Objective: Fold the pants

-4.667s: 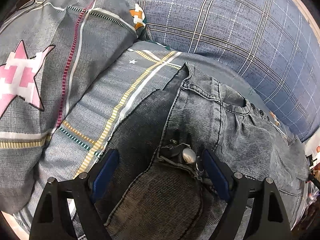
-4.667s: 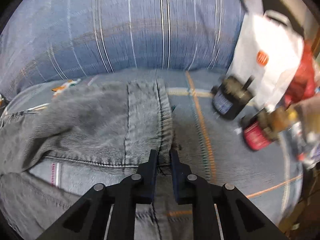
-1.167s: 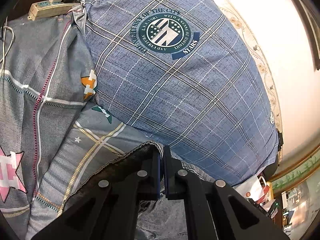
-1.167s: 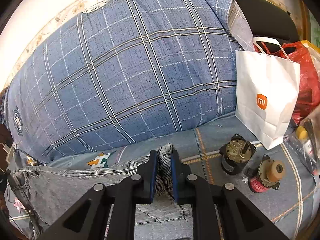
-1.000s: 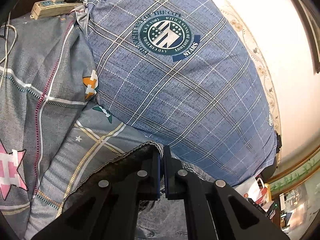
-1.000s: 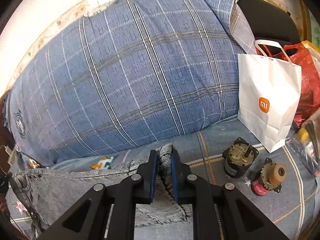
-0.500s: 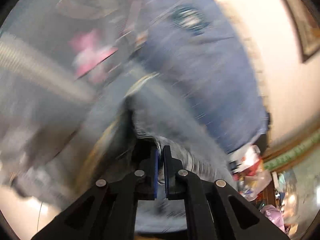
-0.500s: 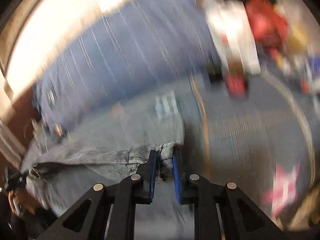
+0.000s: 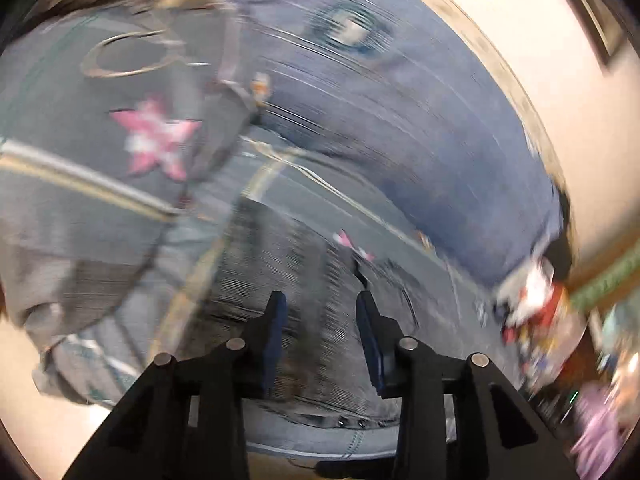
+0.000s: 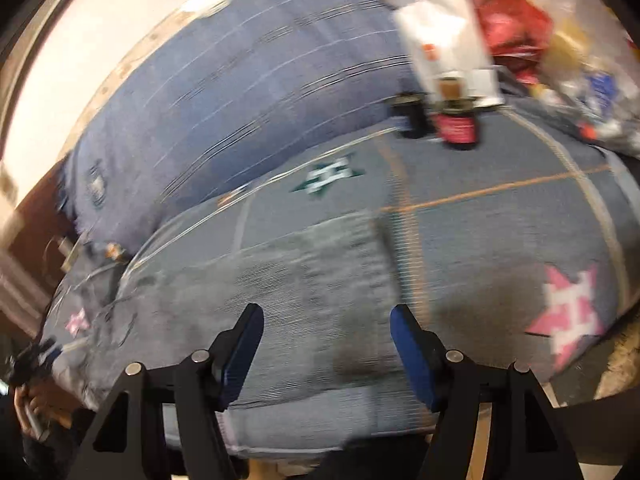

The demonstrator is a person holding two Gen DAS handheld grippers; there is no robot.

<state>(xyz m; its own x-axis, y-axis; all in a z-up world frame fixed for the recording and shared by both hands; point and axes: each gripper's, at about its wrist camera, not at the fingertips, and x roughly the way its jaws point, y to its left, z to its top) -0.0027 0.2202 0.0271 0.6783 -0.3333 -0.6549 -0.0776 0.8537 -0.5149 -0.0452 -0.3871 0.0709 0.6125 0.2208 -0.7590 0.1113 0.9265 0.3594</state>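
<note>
The grey denim pants (image 9: 312,280) lie spread on the grey bedsheet, blurred by motion. In the left wrist view my left gripper (image 9: 320,304) is open and empty just above the pants. In the right wrist view the pants (image 10: 312,280) lie flat under my right gripper (image 10: 326,316), which is open wide and holds nothing. The pants' near edge hangs toward the bed's front edge below both grippers.
A big blue plaid pillow (image 10: 248,92) lies behind the pants. A white paper bag (image 10: 444,36), a red bag (image 10: 512,16) and two small motors (image 10: 456,124) sit at the back right. A grey pillow with a pink star (image 9: 156,140) lies left.
Both grippers were shut on the pants' edge and lifted it; now both have opened and let go, and the pants lie flat on the bed. The cameras swung quickly.
</note>
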